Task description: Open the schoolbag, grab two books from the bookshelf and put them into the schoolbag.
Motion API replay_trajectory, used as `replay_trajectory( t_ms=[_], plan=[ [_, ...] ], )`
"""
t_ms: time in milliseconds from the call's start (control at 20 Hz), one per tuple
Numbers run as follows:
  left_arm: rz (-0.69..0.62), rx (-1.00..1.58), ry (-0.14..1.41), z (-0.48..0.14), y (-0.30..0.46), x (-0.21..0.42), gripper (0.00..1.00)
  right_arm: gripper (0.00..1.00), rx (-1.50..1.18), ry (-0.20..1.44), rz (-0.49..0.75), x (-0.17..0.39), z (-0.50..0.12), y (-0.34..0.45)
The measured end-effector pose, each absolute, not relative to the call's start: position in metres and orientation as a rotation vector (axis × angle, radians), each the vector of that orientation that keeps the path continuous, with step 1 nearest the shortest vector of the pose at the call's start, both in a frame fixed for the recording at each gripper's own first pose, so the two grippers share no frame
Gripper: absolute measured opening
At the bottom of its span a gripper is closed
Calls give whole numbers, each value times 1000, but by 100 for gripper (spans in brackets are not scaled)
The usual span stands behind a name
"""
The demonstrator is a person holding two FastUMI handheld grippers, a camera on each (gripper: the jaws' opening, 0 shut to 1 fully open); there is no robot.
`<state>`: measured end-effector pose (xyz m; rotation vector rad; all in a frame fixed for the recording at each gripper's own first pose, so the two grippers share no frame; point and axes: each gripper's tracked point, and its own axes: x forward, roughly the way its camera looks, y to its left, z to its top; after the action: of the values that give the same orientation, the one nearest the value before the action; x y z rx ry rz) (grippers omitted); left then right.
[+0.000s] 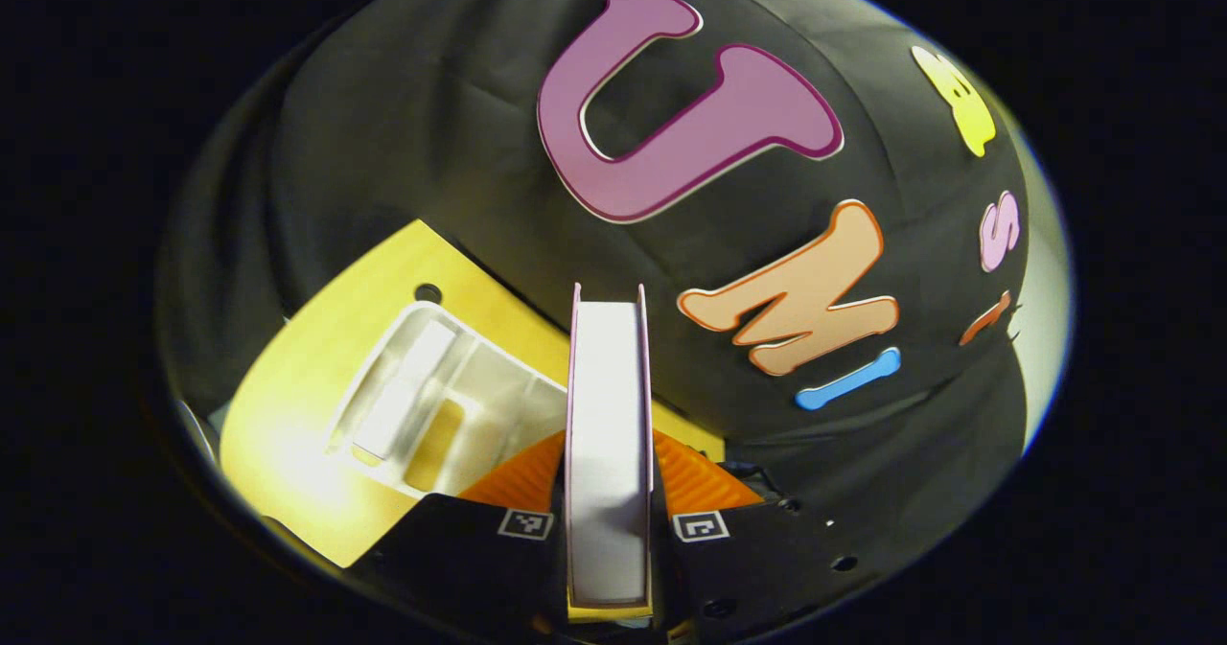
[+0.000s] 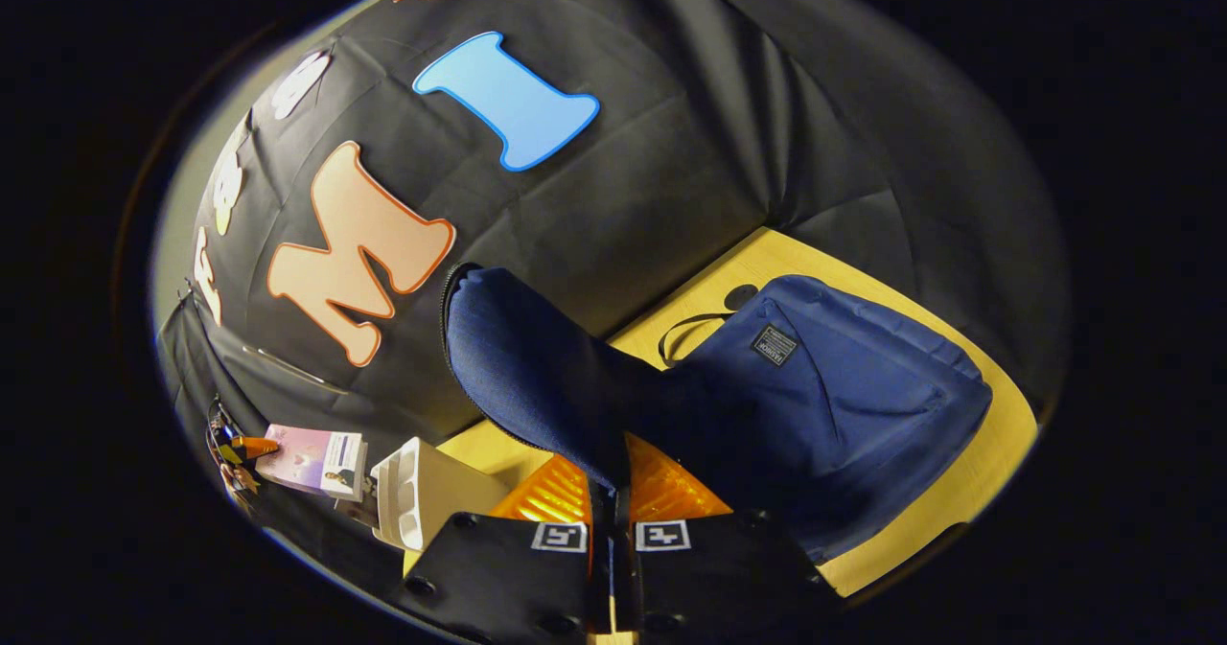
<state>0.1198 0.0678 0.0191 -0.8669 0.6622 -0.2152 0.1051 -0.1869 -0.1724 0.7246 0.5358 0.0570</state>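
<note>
My left gripper (image 1: pixel 609 468) is shut on a book (image 1: pixel 609 396) with a pink cover, its white page edges facing the camera, held up above the table. Below it to the left stands the white bookshelf (image 1: pixel 431 405). My right gripper (image 2: pixel 611 482) is shut on the blue flap (image 2: pixel 527 357) of the schoolbag (image 2: pixel 844 396) and holds it raised off the bag's body. In the right gripper view the same book (image 2: pixel 307 458) hangs at the far left in the left gripper (image 2: pixel 247 449), beside the bookshelf (image 2: pixel 412 492).
The yellow table (image 1: pixel 316 338) carries the bookshelf at one end and the schoolbag at the other, and its edge (image 2: pixel 959 501) runs just past the bag. The black cloth wall rises close behind the table.
</note>
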Motion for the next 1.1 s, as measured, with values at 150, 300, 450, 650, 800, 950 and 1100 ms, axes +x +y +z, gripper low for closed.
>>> replay_trajectory(
  t_ms=[150, 300, 450, 650, 800, 950, 1100],
  plan=[
    [-269, -878, 686, -6, 14, 115, 31, 6, 740, 525, 59, 104, -170, -190],
    [-302, -907, 717, -28, -46, 120, 32, 6, 730, 527, 66, 103, -170, -189],
    [-355, -928, 763, -45, -112, 124, 31, 6, 719, 525, 73, 102, -168, -188],
    [-426, -957, 830, -74, -197, 131, 31, 5, 708, 504, 78, 103, -161, -192],
    [-444, -972, 875, -105, -256, 138, 31, 7, 718, 484, 82, 101, -157, -195],
    [-442, -986, 923, -133, -302, 141, 31, 7, 727, 474, 89, 100, -155, -197],
    [-446, -1029, 958, -155, -344, 143, 31, 6, 720, 468, 100, 100, -153, -198]
  ],
)
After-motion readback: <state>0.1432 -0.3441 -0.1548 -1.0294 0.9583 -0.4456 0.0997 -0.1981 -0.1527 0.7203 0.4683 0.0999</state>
